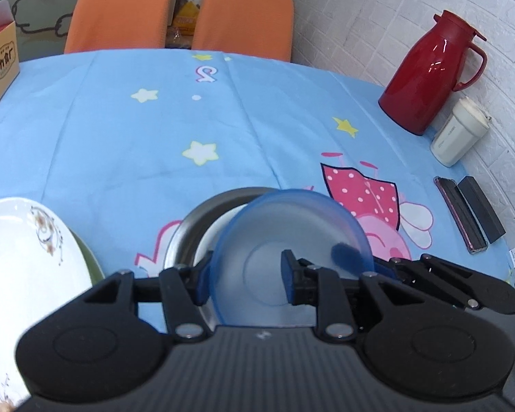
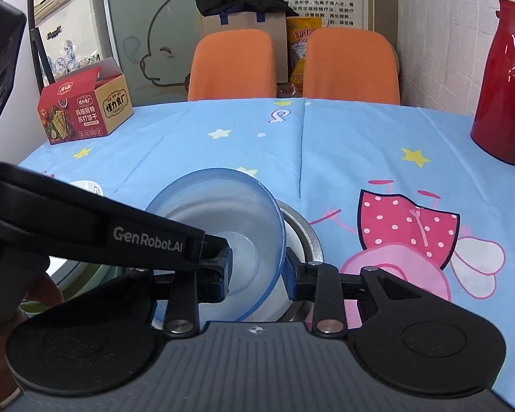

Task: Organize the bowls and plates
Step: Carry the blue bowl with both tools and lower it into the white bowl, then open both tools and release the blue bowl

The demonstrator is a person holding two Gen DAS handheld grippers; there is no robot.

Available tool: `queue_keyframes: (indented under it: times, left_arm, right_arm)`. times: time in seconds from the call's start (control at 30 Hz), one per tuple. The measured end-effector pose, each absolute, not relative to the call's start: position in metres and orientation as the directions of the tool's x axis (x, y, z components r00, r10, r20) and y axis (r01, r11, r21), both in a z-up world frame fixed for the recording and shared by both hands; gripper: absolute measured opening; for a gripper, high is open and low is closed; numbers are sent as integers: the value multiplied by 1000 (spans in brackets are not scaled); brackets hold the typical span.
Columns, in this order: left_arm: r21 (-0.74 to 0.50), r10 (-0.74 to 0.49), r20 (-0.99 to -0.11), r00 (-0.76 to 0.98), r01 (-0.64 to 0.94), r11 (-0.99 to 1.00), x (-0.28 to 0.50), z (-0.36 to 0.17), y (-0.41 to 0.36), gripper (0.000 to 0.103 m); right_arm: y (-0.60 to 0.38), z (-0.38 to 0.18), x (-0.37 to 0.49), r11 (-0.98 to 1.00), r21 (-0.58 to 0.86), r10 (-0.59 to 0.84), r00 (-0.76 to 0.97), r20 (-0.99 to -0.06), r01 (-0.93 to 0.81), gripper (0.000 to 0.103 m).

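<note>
**Blue bowl gripped from both sides over a steel dish**

A translucent blue bowl is seen held between two claws above a round steel dish, which rests on the blue cartoon-print tablecloth; the bowl is tilted, and whether it touches the dish cannot be told. The left gripper is clamped on the bowl's left wall, one blue pad outside the rim and the other inside the bowl; the right gripper is closed on the opposite wall in the same manner, one finger inside and one outside. In the right wrist view the left gripper's black arm, marked "GenRobot.AI", is seen reaching in from the left to the bowl.

A white plate with a floral pattern lies to the near left, stacked on a green-edged dish. At the far right, by the white brick wall, a red thermos jug and a cream cup are set close together; two dark flat cases lie nearer along that edge. A red and tan cracker box is placed at the far left; two orange chairs stand beyond the table.
</note>
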State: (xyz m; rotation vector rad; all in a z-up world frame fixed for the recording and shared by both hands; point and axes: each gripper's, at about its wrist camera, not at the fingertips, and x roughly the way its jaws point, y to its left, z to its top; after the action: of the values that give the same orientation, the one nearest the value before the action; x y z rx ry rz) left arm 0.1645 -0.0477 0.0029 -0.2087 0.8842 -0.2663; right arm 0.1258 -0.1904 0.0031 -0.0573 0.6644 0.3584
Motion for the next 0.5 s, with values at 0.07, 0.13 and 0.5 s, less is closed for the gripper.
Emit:
queue_keyframes:
  times: [0.07, 0.13, 0.5]
  left_arm:
    - [-306, -331, -715, 616, 150, 940, 164, 4, -44, 32]
    - [-328, -345, -696, 630, 148, 933, 160, 5, -39, 38]
    - [-277, -230, -539, 810, 87, 957, 122, 28, -22, 79]
  right_arm:
    - [-193, 3, 122, 941, 61, 304, 750, -588, -333, 56]
    - [-197, 3, 117, 946, 79, 303, 772, -558, -314, 57]
    - [-205, -1, 84, 973, 109, 231, 841, -489, -204, 103]
